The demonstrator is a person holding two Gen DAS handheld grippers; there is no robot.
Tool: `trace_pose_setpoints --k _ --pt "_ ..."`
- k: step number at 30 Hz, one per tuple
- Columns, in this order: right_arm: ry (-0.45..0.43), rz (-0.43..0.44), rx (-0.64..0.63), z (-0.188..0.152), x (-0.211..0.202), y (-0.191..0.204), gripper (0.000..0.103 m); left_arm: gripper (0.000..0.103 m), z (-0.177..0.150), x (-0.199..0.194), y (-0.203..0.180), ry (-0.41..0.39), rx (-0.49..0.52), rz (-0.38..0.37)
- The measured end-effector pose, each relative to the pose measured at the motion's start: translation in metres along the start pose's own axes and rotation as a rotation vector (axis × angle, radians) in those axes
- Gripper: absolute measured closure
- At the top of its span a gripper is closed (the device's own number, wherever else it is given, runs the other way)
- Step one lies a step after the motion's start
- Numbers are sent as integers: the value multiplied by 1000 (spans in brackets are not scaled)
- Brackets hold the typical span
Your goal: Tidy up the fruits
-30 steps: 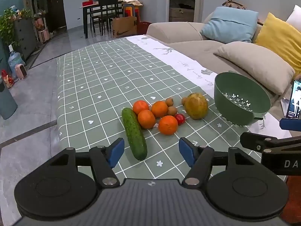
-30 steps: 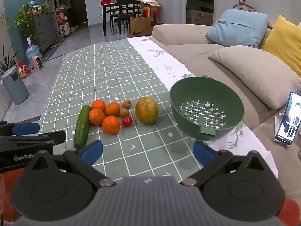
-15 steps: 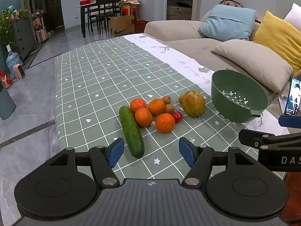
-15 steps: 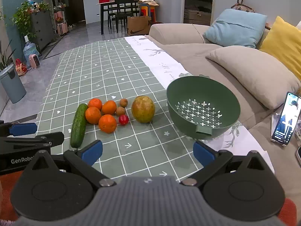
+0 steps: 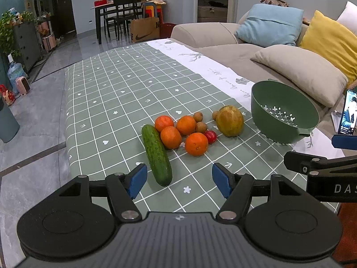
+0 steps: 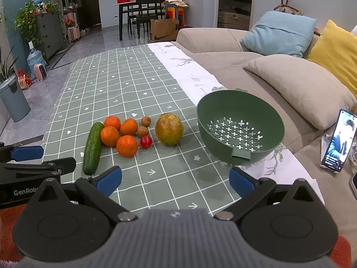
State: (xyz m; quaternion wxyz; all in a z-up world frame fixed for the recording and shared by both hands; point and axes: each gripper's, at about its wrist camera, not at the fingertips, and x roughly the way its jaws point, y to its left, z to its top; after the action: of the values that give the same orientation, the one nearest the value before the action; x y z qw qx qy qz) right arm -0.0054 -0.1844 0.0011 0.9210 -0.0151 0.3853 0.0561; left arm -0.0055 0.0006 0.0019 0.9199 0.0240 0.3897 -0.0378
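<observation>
I am seeing my left claw hanging above the near edge of the table, its blue fingers spread apart and gripping nothing. Just ahead of it a cucumber is lying lengthwise on the green checked cloth, touching the nearest of four oranges clustered beside it. Small brown fruits and a red one are sitting next to the oranges, and a yellow-green mango is resting just right of them. Further right a green colander is standing tilted and holding nothing, at the cloth's white border, near the sofa. My right claw is hovering in front of the colander, its fingers likewise wide apart and holding nothing. A phone is propped upright at the far right.
</observation>
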Motion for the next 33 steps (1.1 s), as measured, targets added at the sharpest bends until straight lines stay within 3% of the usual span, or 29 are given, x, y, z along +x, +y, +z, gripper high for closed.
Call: trace_pose_setpoints --k 33 --pt "13 -24 -8 1 5 2 5 25 1 0 0 3 0 2"
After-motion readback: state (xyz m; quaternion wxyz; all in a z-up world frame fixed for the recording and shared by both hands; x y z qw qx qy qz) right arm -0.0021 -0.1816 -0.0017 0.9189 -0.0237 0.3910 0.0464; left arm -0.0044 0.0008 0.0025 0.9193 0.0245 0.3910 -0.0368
